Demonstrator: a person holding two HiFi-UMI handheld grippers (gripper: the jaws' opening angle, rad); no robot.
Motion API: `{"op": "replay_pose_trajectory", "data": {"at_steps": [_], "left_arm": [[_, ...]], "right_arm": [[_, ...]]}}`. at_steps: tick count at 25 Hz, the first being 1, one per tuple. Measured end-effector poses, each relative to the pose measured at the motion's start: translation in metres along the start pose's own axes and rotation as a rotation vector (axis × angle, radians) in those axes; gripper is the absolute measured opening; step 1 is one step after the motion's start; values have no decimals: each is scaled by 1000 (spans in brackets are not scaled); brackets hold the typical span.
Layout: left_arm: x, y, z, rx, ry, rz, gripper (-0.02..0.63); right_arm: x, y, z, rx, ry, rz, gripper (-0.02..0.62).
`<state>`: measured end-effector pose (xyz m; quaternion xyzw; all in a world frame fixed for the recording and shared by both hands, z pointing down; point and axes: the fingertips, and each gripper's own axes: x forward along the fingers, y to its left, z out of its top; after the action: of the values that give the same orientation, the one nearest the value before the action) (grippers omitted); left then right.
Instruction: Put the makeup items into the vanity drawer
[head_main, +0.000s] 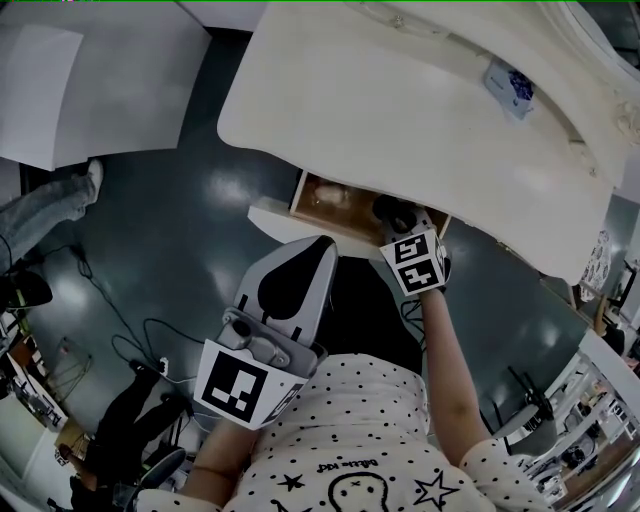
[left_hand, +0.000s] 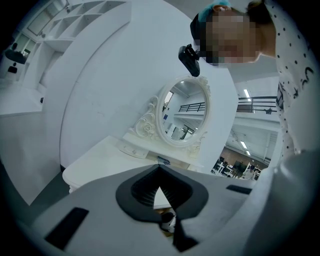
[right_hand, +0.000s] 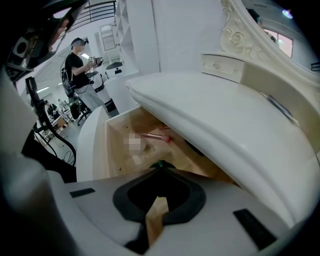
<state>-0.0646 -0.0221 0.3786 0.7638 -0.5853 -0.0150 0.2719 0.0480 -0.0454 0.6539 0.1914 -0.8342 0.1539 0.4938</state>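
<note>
The white vanity (head_main: 400, 100) has its wooden drawer (head_main: 325, 200) pulled open under the tabletop. My right gripper (head_main: 398, 215) hangs over the drawer's right part with its jaws together. In the right gripper view a small green bit (right_hand: 160, 164) shows at the jaw tips (right_hand: 160, 170); whether it is held is unclear. A pink makeup brush (right_hand: 157, 136) lies on the drawer floor (right_hand: 125, 130), and a dark item (right_hand: 194, 148) sits under the tabletop's edge. My left gripper (head_main: 295, 275) is held back near the body, shut and empty. A blue-printed white packet (head_main: 508, 85) lies on the tabletop.
An oval mirror (left_hand: 182, 112) in an ornate white frame stands at the back of the vanity. Cables (head_main: 120, 330) trail over the dark floor at the left. A person's leg and shoe (head_main: 60, 200) are at the far left. Another person (right_hand: 80, 65) stands in the background.
</note>
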Motion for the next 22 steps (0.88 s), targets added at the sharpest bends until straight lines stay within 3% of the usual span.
{"op": "replay_pose_trajectory", "data": {"at_steps": [7,12,22], "left_arm": [[0,0,0,0,1,1,-4],[1,-2,1,1,-4,-6,-3],[-1,0,0,12,0,7,-3]], "right_arm": [[0,0,1,11,-3,7,12],[-1,-1,2,19,-12,2,67],[-5,-3,6,33,-41,-12,69]]}}
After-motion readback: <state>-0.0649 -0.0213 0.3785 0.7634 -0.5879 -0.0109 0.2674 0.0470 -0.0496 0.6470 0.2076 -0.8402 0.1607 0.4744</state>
